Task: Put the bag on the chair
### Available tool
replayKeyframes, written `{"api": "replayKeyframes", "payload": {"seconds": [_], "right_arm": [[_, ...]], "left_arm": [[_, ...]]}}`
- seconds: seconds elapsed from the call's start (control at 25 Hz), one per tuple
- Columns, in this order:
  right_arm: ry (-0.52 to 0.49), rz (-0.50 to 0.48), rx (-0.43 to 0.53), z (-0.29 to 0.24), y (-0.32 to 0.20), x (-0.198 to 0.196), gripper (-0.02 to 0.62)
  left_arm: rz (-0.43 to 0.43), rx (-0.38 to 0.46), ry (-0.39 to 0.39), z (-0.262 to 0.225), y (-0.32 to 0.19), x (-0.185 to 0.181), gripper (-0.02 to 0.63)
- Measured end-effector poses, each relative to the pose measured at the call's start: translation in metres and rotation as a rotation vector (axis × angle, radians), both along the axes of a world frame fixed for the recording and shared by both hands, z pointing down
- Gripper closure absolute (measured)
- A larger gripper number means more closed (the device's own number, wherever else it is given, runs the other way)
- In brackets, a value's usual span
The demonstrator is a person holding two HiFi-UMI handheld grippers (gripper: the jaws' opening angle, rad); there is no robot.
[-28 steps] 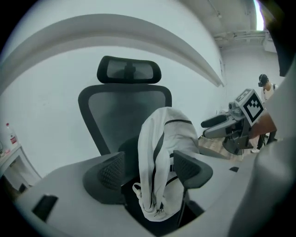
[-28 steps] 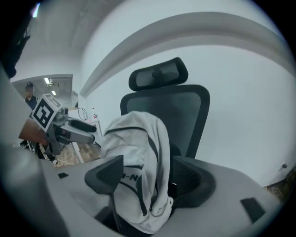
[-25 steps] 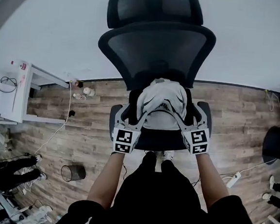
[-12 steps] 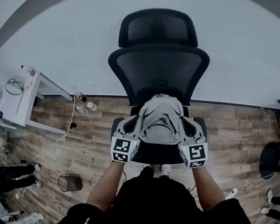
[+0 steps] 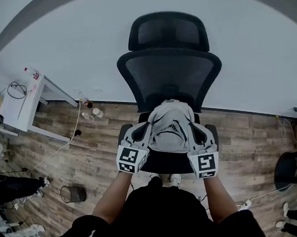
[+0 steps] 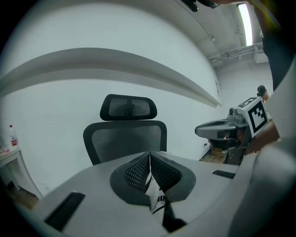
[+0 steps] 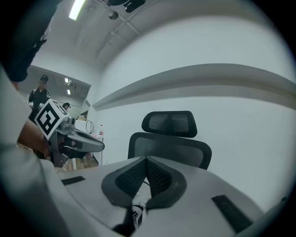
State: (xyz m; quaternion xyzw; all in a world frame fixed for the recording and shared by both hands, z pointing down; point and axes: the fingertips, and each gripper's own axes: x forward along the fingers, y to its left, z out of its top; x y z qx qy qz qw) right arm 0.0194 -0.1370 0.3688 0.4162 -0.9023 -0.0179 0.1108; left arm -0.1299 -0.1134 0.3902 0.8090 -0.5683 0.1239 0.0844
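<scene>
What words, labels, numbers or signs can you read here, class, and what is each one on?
None can be read as words.
Print on bag: dark, too blurred.
On left tool and right tool: black square code markers, no letters.
Label on bottle: red, too small.

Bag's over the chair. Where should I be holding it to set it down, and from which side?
Hold the bag by its upper side edges, left gripper from its left, right gripper from its right; both are shut on fabric there. It is soft and sags between them, so a two-sided hold probably keeps it level over the chair seat.
</scene>
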Motion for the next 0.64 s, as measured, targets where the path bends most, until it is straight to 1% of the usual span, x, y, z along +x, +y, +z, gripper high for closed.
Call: {"api": "replayKeyframes", "payload": {"seconds": [0.08, 0.16, 0.28, 0.4, 0.64], "right_arm": [[-0.001, -0.004, 0.001, 0.001, 0.003, 0.001, 0.575], [0.005, -0.011, 0.005, 0.001, 0.006, 0.0, 0.575], [0.031, -0.012, 0.025, 0.001, 0.007, -0.001, 0.575], [0.044, -0.009, 0.032, 0.001, 0.007, 0.0, 0.575], [0.038, 0.003, 0.033, -0.003, 0.004, 0.004, 0.575]], "left_arm": [[0.004, -0.007, -0.007, 0.0, 0.003, 0.001, 0.581], [0.025, -0.015, -0.011, 0.002, 0.005, 0.004, 0.581], [0.049, -0.02, -0.023, 0.004, 0.008, 0.009, 0.581], [0.056, -0.02, -0.021, 0.002, 0.01, 0.012, 0.581], [0.061, -0.017, -0.026, -0.004, 0.009, 0.014, 0.581]]}}
